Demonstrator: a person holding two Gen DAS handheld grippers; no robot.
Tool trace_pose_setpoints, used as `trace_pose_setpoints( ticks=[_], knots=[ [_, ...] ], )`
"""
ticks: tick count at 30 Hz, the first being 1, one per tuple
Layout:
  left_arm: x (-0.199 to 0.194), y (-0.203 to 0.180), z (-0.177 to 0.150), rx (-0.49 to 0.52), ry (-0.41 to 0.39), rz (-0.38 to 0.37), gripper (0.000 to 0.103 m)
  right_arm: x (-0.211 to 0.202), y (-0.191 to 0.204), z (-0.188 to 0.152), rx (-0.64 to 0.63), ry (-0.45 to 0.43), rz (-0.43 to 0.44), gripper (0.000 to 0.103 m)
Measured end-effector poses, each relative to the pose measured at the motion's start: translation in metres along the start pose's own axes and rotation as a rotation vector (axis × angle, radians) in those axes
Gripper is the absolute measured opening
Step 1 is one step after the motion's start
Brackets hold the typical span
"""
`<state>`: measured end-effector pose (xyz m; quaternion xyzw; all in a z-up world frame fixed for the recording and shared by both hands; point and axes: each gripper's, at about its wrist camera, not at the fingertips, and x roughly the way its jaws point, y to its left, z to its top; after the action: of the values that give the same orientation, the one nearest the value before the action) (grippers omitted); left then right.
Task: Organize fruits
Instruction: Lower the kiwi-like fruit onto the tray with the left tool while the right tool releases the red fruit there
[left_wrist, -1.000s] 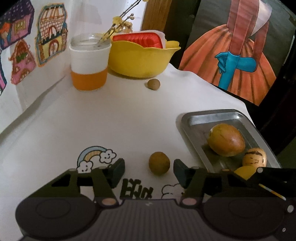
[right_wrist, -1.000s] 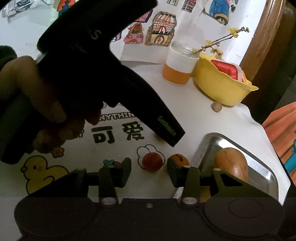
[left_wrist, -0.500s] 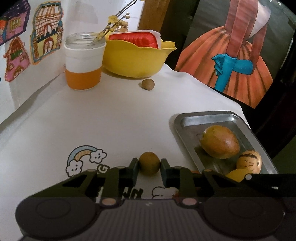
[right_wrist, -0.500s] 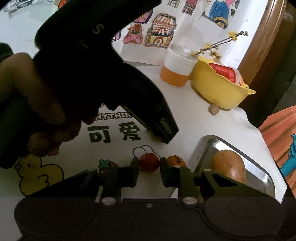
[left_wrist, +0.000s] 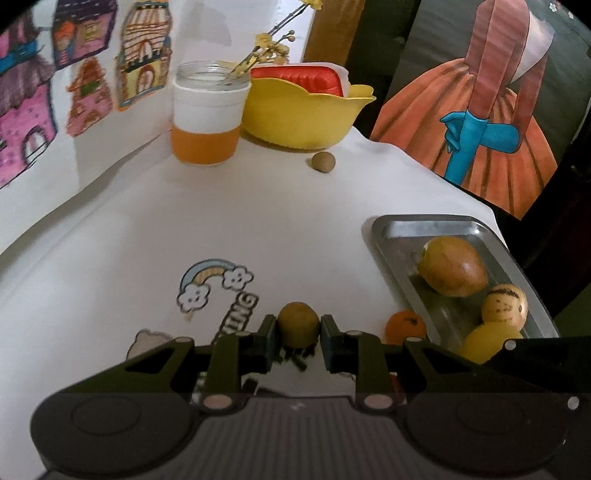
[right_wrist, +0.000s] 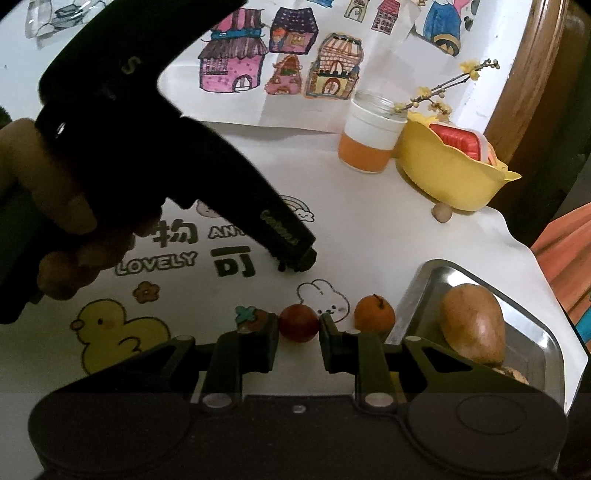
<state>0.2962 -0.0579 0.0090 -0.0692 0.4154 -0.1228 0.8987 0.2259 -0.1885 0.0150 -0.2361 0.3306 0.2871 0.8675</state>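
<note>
Two grips: the left gripper (left_wrist: 298, 328) is clamping a round, dull brown fruit (left_wrist: 297, 323); the right gripper (right_wrist: 298, 326) is clamping a smooth red fruit (right_wrist: 298, 322).
Fruit places: both are sitting on the printed tablecloth (left_wrist: 184, 221).
Next move: the shiny metal tray (left_wrist: 391, 236) is lying to the right, nearer the right gripper.
Tray contents: a mango (left_wrist: 452, 271) is resting inside.

The left gripper (left_wrist: 298, 328) has clamped a small brown-green fruit (left_wrist: 297, 323) on the white tablecloth (left_wrist: 229, 221); an orange (left_wrist: 405, 325) sits just beside the metal tray (left_wrist: 391, 236); the tray holds a mango (left_wrist: 452, 270), a face-drawn ball (left_wrist: 505, 303) and a yellow fruit (left_wrist: 487, 342).
</note>
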Motion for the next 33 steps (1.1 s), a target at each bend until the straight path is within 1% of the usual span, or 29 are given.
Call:
trace_pose_setpoints(
  ticks=[7, 18, 25, 33],
  knots=[
    [-0.015, -0.005, -0.015, 0.003, 0.013, 0.007, 0.027, -0.019, 0.006, -0.009, 0.027, -0.012, 0.009, 0.025],
    [-0.035, -0.011, -0.028, 0.0, 0.009, 0.006, 0.027, -0.051, 0.014, -0.026, 0.068, -0.031, 0.006, 0.025],
    [-0.047, -0.019, -0.044, -0.014, 0.018, -0.014, 0.027, -0.076, 0.012, -0.043, 0.142, -0.054, -0.017, 0.025],
    [-0.056, -0.035, -0.057, -0.018, 0.027, -0.046, 0.027, -0.105, -0.005, -0.059, 0.246, -0.094, -0.077, 0.025]
  ],
)
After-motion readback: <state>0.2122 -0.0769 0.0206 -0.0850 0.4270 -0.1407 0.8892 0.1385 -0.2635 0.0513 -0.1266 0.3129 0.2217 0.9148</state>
